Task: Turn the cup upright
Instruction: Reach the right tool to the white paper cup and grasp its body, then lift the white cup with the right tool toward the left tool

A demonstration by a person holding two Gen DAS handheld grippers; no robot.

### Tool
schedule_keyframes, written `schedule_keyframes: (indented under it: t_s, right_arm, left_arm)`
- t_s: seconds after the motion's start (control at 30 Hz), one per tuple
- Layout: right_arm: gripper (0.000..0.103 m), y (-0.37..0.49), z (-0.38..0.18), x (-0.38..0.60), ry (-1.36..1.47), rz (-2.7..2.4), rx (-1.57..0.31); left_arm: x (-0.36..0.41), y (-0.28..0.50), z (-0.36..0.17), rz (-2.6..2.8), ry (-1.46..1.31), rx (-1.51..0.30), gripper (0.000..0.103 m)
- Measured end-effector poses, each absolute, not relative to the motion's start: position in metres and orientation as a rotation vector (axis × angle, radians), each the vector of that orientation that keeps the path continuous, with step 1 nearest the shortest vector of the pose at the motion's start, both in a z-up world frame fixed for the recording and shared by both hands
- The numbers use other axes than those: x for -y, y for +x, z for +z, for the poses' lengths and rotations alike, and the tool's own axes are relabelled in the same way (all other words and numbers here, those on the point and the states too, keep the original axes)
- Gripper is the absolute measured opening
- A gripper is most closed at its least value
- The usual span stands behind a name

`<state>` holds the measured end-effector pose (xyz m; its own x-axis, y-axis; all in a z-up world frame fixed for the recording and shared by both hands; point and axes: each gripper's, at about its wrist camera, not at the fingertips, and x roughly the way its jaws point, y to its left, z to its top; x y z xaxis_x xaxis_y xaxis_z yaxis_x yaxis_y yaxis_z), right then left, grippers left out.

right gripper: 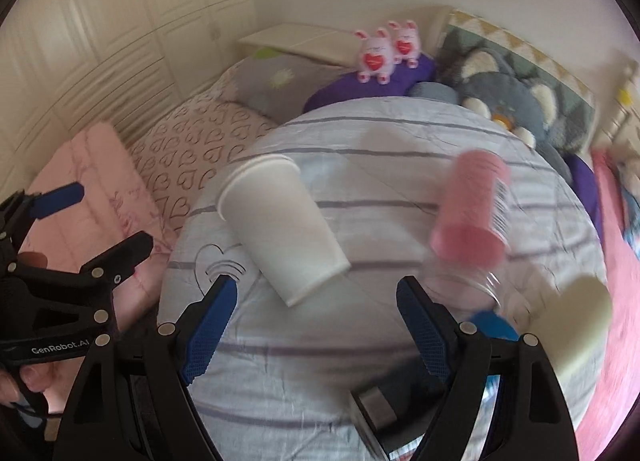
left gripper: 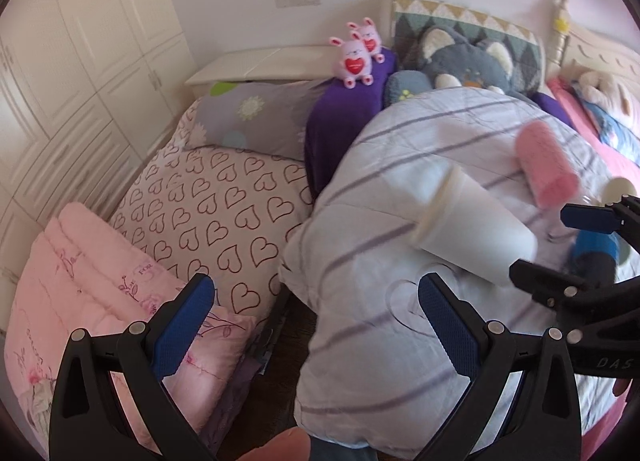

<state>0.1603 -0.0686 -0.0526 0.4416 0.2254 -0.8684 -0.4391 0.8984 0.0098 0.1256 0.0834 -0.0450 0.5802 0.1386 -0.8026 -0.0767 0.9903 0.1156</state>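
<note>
A white paper cup [right gripper: 280, 233] lies on its side on the striped quilt [right gripper: 360, 361], rim toward the far left, base toward me. It also shows in the left wrist view [left gripper: 476, 233]. My right gripper [right gripper: 316, 325] is open and empty, its fingertips just short of the cup's base. My left gripper [left gripper: 316, 325] is open and empty, to the left of the cup, over the quilt's edge. The right gripper also shows in the left wrist view [left gripper: 560, 253], and the left gripper shows in the right wrist view [right gripper: 100, 221].
A pink-labelled clear bottle [right gripper: 472, 217] lies right of the cup, with a cream object [right gripper: 580, 325] and a blue item [right gripper: 492, 323] near it. Heart-print bedding [left gripper: 208, 213], a folded pink quilt [left gripper: 92, 301], plush toys [left gripper: 356, 57] and pillows lie around.
</note>
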Motion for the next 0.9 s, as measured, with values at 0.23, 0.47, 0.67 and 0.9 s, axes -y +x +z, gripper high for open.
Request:
schedule_keyframes:
  t_s: [0.23, 0.47, 0.67, 0.9]
  right_arm:
    - [0.083, 0.186, -0.073, 0.032, -0.376, 0.512, -1.132]
    - [0.083, 0.204, -0.096, 0.012, -0.486, 0.544, -1.211]
    - [0.07, 0.219, -0.106, 0.011, -0.463, 0.549, -1.247]
    - [0.069, 0.22, -0.102, 0.014, -0.421, 0.557, -1.227]
  left_arm:
    - [-0.109, 0.149, -0.066, 0.167, 0.031, -0.991, 0.103]
    - [-0.123, 0.159, -0.083, 0.181, 0.006, -1.028, 0.103]
    - [-0.127, 0.162, -0.089, 0.178, 0.002, -1.041, 0.103]
    - [-0.125, 0.164, -0.085, 0.182, 0.004, -1.032, 0.103]
